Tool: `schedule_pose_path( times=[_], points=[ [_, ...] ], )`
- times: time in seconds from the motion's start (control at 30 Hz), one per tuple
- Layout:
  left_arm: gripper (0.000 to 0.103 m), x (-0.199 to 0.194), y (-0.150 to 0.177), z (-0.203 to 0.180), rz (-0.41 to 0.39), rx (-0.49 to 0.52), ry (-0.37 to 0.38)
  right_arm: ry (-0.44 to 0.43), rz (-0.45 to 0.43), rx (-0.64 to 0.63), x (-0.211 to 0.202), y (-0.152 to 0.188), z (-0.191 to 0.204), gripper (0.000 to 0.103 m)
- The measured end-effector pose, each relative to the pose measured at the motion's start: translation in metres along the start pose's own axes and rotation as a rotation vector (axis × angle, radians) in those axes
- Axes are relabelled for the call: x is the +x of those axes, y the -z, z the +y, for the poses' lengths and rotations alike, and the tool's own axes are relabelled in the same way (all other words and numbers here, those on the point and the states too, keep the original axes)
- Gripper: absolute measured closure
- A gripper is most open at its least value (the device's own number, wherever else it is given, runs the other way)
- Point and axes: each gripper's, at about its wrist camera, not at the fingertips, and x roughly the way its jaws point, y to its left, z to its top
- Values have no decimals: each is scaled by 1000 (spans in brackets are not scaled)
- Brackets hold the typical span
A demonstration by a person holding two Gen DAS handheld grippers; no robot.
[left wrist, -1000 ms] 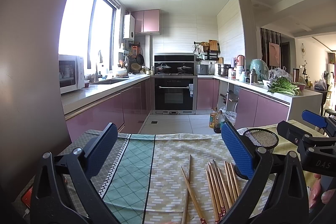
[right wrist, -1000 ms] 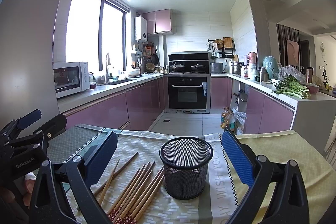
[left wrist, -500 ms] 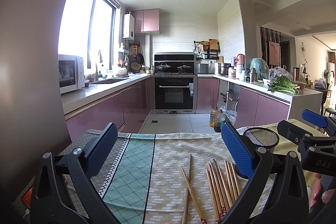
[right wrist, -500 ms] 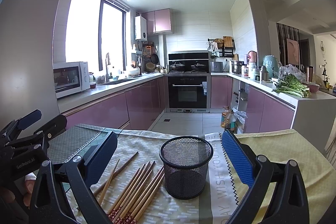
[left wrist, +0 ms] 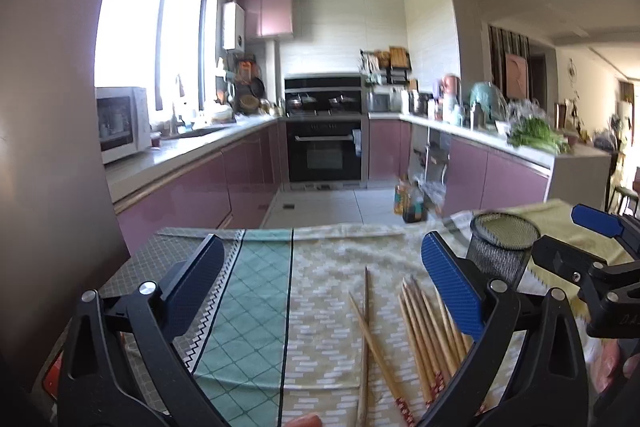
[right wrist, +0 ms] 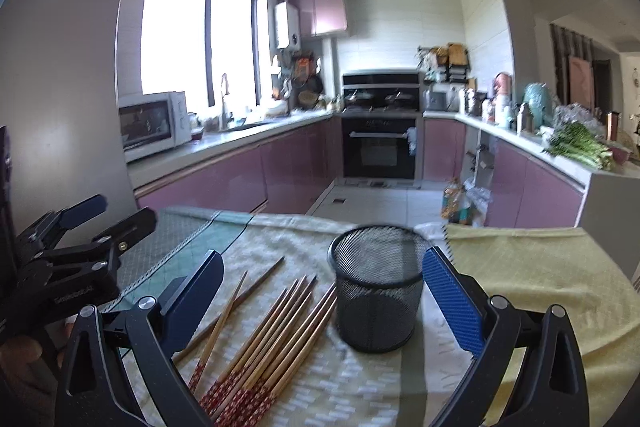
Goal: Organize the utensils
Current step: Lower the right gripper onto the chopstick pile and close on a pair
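Left wrist view: the left gripper [left wrist: 320, 275], jaws spread and empty, has tilted down and nearer the loose red-tipped wooden chopsticks [left wrist: 420, 331] on the patterned tablecloth [left wrist: 320, 347]. Right wrist view: the right gripper [right wrist: 320, 283], likewise spread and empty, has closed toward the upright black wire-mesh holder [right wrist: 376, 287]; chopsticks lie beside it, none yet inside, so sorting is only beginning.

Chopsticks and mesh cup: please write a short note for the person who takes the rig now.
Left tongs: open, empty, above the cloth.
Right tongs: open, empty, facing the mesh cup.
Chopsticks all lie on the cloth, left of the upright cup; two lie crossed apart from the bundle.
Done: nothing, the cup looks empty.
Left: pick up the chopsticks and stand them in the cup.
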Motion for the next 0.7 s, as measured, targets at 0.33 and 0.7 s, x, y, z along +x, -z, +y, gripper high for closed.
schedule_pose_path(
  times=[0.33, 0.7],
  points=[
    [7, 54, 29, 22, 299, 38, 121, -109, 370, 4, 56, 39, 8, 32],
    [32, 102, 55, -13, 482, 123, 290, -134, 517, 85, 86, 47, -3, 72]
  ],
)
